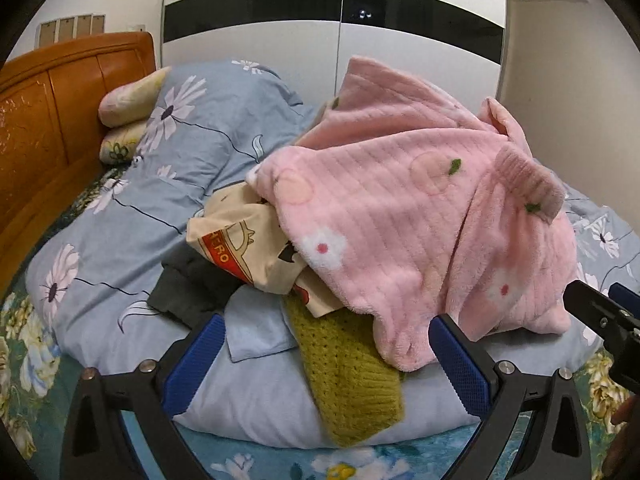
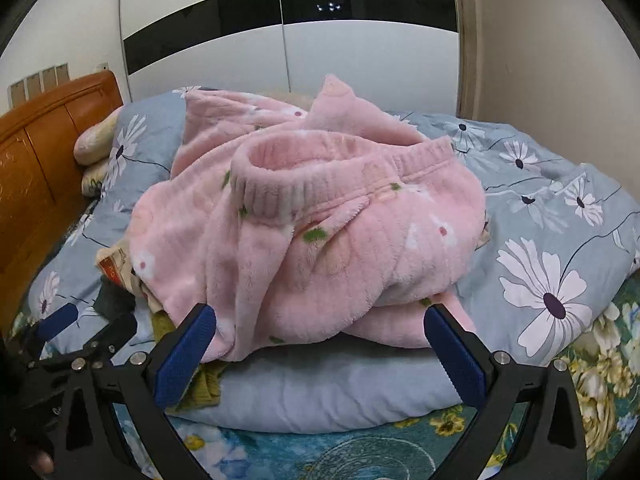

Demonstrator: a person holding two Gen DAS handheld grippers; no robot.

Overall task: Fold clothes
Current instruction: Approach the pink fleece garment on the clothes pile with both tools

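Note:
A heap of clothes lies on the blue flowered quilt [image 1: 120,216]. On top is a pink fleece garment [image 1: 400,224] with flower and peach prints; its ribbed waistband [image 2: 320,176] faces the right wrist view, where the garment [image 2: 320,248] fills the middle. Under it lie a cream printed garment [image 1: 240,248], a dark grey one [image 1: 192,288], a light blue one [image 1: 260,332] and an olive knit [image 1: 352,380]. My left gripper [image 1: 326,360] is open just short of the heap, over the olive knit. My right gripper [image 2: 320,352] is open, with the pink garment's lower edge between its blue pads [image 2: 184,360].
An orange wooden headboard [image 1: 52,120] stands at the left with two pillows [image 1: 128,96] against it. A white wardrobe with a black band [image 1: 340,8] stands behind the bed. A teal flowered sheet [image 2: 360,456] shows at the bed's near edge. The right gripper's tip shows at the far right of the left wrist view [image 1: 600,312].

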